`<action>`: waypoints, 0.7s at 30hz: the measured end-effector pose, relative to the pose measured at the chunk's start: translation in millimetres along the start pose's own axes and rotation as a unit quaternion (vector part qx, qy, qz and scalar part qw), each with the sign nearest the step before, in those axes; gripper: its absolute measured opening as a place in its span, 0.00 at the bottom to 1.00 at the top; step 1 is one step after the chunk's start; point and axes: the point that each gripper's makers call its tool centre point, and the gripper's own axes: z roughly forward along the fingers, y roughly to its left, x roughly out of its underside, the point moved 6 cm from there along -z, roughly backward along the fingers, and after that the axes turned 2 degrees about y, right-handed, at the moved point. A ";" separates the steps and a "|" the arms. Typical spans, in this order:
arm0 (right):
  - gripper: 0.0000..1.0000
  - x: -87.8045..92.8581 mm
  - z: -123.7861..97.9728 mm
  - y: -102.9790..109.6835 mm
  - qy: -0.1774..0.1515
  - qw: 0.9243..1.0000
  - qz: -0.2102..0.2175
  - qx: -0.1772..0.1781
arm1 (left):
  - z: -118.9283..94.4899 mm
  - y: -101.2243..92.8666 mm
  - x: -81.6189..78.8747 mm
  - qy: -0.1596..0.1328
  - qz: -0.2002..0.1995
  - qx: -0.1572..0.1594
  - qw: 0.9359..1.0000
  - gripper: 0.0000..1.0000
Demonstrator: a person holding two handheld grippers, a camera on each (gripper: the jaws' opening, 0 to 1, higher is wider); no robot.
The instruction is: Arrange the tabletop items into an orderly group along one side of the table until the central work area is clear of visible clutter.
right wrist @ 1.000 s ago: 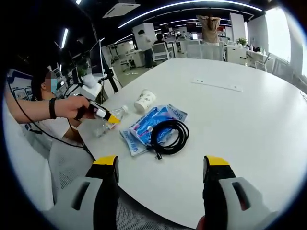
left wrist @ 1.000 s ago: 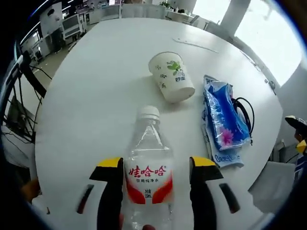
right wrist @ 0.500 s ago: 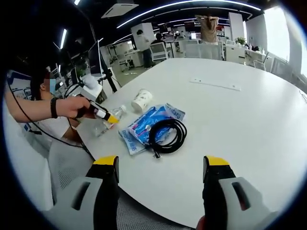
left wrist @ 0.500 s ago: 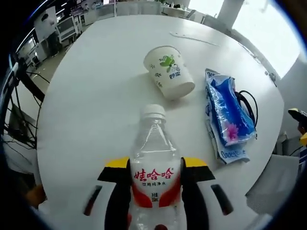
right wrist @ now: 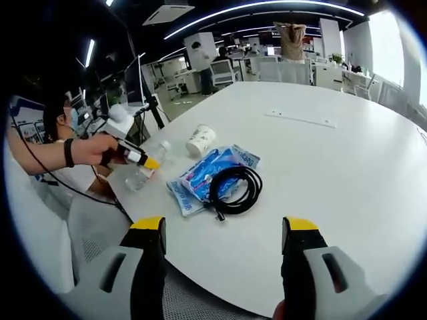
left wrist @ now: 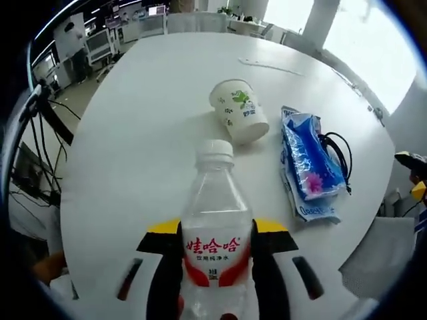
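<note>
The left gripper [left wrist: 217,250] fingers clamp the clear plastic red-labelled water bottle [left wrist: 215,233], evidently for relocation toward the white paper cup [left wrist: 239,110] at 12 o'clock; the right gripper [right wrist: 223,257] fingers are spread, empty.

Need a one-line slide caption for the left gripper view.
Left gripper clamps a water bottle near a tipped paper cup.

Both grippers have black fingers [right wrist: 151,267] with yellow tips; a dark wristband [right wrist: 68,153] is worn.
</note>
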 end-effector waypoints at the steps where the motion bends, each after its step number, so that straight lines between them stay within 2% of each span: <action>1: 0.70 -0.6 0.0 0.7 -0.002 1.000 0.000 -0.001 | -1.5 0.9 -0.6 -0.003 -0.001 -0.001 1.000 0.39; 21: 0.71 -1.9 -1.5 4.1 -0.006 1.000 -0.004 0.000 | -9.6 9.2 -13.5 -0.030 0.008 -0.003 1.000 0.38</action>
